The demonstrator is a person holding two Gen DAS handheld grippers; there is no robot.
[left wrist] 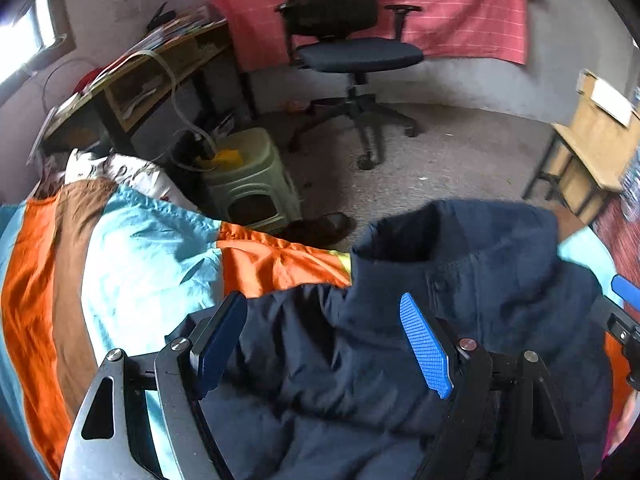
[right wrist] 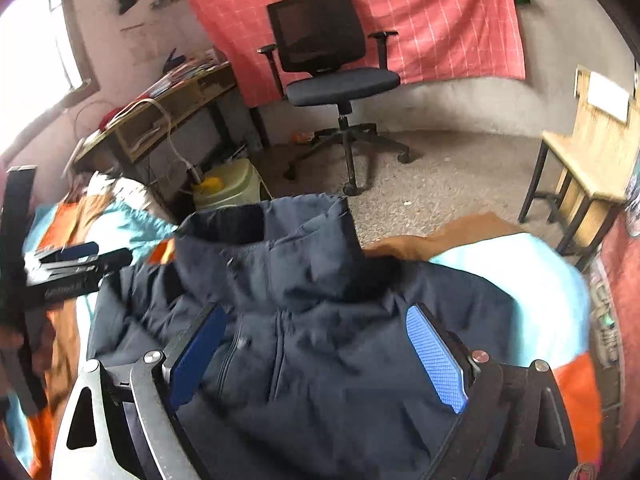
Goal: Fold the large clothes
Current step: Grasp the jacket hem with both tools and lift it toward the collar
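Note:
A dark navy padded jacket (left wrist: 460, 280) lies on a bed, its stand-up collar (left wrist: 440, 236) toward the far edge. It also shows in the right wrist view (right wrist: 320, 320), collar (right wrist: 272, 232) raised. My left gripper (left wrist: 324, 332) is open above the jacket's left part, its blue pads (left wrist: 426, 348) wide apart with nothing between them. My right gripper (right wrist: 316, 344) is open above the jacket's zip front, empty. The left gripper also appears at the left of the right wrist view (right wrist: 76, 260); the right gripper's tip shows at the right edge of the left wrist view (left wrist: 626, 288).
The bed has an orange, light-blue and brown cover (left wrist: 120, 260). Beyond its far edge are a green plastic stool (left wrist: 248, 184), an office chair (left wrist: 348, 52), a cluttered desk (left wrist: 152, 72) on the left and a wooden table (left wrist: 592, 140) on the right.

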